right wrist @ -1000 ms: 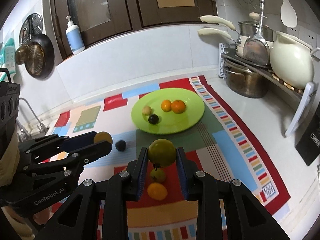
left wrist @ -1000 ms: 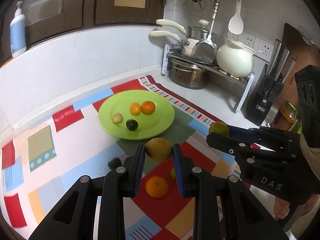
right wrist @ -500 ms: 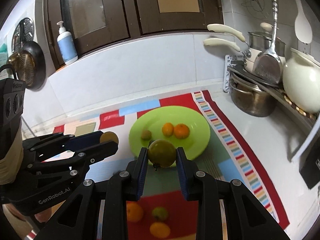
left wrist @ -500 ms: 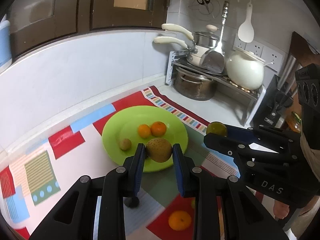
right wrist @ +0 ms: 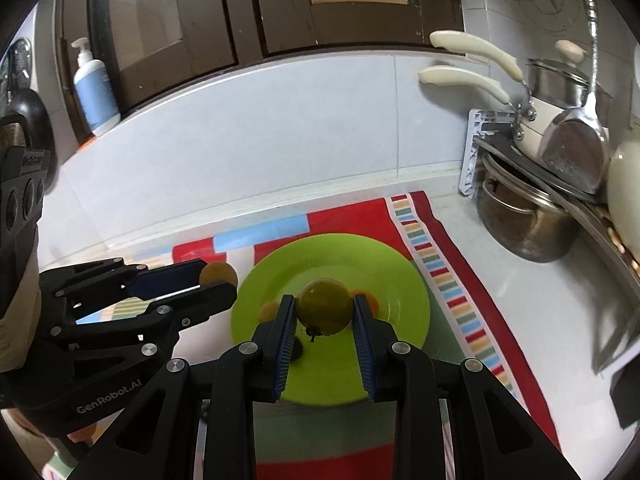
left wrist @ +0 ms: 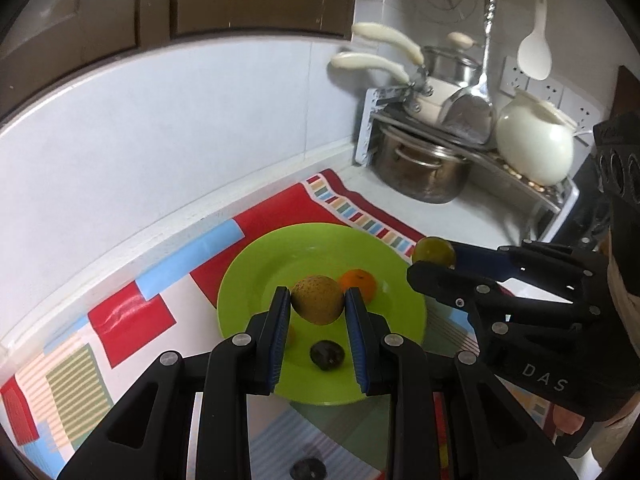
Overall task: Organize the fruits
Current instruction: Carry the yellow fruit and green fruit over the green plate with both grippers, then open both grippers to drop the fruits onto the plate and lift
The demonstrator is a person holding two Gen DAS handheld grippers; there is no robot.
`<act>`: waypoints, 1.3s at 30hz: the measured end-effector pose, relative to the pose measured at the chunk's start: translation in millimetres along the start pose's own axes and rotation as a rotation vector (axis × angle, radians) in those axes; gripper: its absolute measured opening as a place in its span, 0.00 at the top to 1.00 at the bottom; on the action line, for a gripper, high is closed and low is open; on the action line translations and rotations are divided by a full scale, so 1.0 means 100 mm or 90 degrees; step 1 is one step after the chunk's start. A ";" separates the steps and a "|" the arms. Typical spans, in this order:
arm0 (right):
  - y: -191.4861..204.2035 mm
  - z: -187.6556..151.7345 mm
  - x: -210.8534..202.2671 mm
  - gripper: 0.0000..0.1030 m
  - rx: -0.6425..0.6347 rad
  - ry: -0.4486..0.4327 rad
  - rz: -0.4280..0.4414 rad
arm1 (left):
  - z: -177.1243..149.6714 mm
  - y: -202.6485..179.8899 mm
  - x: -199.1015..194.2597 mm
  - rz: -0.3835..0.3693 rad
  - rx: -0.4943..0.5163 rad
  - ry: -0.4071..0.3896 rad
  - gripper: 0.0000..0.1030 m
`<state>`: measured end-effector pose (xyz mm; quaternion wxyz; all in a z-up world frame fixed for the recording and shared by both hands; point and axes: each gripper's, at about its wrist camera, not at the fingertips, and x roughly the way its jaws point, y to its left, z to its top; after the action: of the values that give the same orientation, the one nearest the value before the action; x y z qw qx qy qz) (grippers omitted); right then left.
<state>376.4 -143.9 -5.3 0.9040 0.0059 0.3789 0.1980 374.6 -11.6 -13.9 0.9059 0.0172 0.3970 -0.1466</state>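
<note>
My left gripper [left wrist: 318,304] is shut on a tan, speckled pear [left wrist: 317,299] and holds it above the green plate [left wrist: 256,276]. My right gripper [right wrist: 324,312] is shut on a round green fruit [right wrist: 325,311], also above the green plate [right wrist: 392,264]. In the left wrist view the right gripper [left wrist: 434,258] shows at the plate's right rim with its green fruit [left wrist: 434,251]. In the right wrist view the left gripper [right wrist: 218,280] shows at the plate's left rim with the pear [right wrist: 218,273]. An orange [left wrist: 358,283] and a dark fruit [left wrist: 327,354] lie on the plate.
The plate sits on a colourful patterned mat [left wrist: 132,316] on a white counter. A rack with steel pots [left wrist: 424,172] and a white jug [left wrist: 534,142] stands at the back right. Another dark fruit [left wrist: 307,469] lies on the mat near me. A soap bottle [right wrist: 95,92] stands on the ledge.
Both grippers have moved forward with their fruits, from above the mat to above the green plate. The loose fruits on the mat have dropped out of view below.
</note>
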 end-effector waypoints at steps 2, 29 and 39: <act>-0.03 0.03 0.09 0.72 -0.001 0.006 0.000 | 0.03 0.05 0.12 -0.002 -0.004 0.009 0.73; -0.33 0.12 1.08 0.71 0.014 0.080 -0.002 | 0.12 0.34 1.06 0.004 -0.009 0.089 0.71; -0.34 0.10 0.92 0.65 0.021 0.068 -0.019 | 0.08 0.34 0.83 0.021 -0.010 0.068 0.67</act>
<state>453.3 -140.1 -66.8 0.8852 0.0050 0.4296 0.1784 443.3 -0.7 -71.1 0.8858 0.0245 0.4456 -0.1278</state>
